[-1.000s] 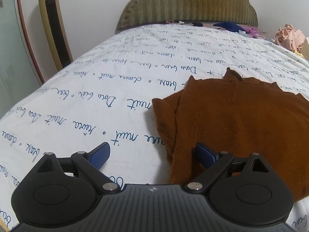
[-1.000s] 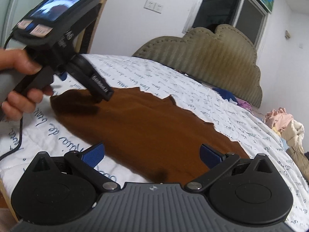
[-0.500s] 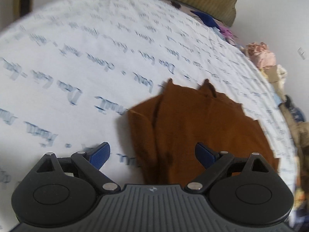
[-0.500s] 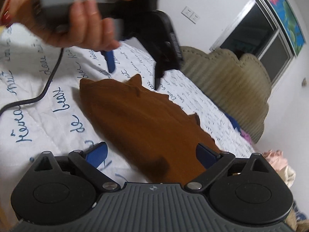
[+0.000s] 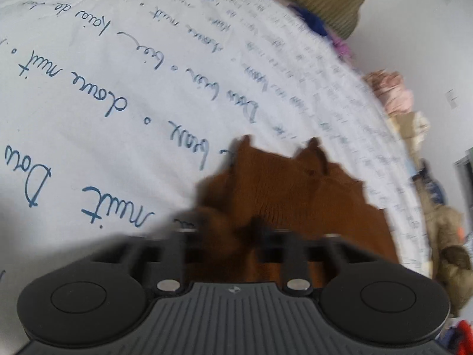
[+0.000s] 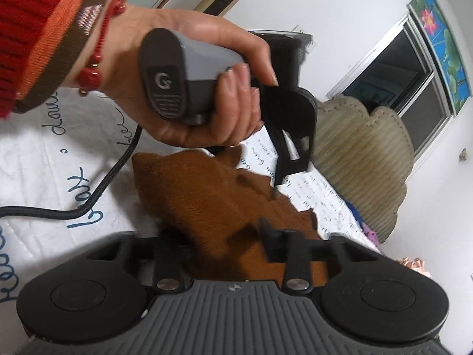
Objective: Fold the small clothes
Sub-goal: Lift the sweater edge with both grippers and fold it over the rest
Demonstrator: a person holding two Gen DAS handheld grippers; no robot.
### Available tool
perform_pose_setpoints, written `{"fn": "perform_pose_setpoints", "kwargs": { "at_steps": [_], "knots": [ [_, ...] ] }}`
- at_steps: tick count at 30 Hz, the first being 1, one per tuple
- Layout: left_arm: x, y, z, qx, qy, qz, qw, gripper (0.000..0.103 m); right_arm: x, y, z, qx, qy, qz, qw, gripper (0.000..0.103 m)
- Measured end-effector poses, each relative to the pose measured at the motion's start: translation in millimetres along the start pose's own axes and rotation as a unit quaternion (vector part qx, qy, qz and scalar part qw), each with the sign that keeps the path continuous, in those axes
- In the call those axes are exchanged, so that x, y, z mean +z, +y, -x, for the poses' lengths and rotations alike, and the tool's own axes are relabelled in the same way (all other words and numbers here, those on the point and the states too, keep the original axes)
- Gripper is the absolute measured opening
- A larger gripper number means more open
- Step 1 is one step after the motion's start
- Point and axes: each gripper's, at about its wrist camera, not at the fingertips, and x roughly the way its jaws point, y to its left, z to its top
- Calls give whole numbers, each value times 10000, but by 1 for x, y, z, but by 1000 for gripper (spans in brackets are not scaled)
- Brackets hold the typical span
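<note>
Your left gripper (image 5: 227, 233) is clamped on a bunched fold at the near edge of the brown garment (image 5: 295, 189), which lies on the white script-print bedsheet (image 5: 118, 103). Your right gripper (image 6: 227, 245) is pinching the same brown cloth too, fabric wadded between its fingers.

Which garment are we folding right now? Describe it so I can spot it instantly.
Find the bed's white sheet with blue handwriting. The rust-brown knit top lies on it at the near edge, unlike the pink clothes pile farther back.
</note>
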Motion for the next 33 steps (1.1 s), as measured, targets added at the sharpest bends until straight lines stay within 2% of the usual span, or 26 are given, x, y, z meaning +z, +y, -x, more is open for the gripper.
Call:
{"fn": "perform_pose_setpoints", "kwargs": {
  "at_steps": [2,6,11,17,26,33],
  "knots": [
    [-1,-5,3,88,-84,0,9999,13,-1,-1,3,5,-24,-88,10000,12],
    [-11,-35,20,543,-470,-488,9962,13,-6,-11,17,-10,-142,-198,9997,10],
    [-17,-88,49,910,-878,-1086,9860,12,-16,-34,37,-250,-321,-504,9979,10],
    [-25,-158,49,1390,-1197,-1739,9675,12,-36,-73,58,-679,-364,-1063,9913,10],
    [-36,-230,11,1555,-1082,-2298,9546,12,-79,-121,75,-1108,-165,-1861,9761,8],
    [-49,-291,-32,1607,-917,-2819,9414,12,-120,-155,79,-1373,63,-2528,9577,8]
  ]
}}
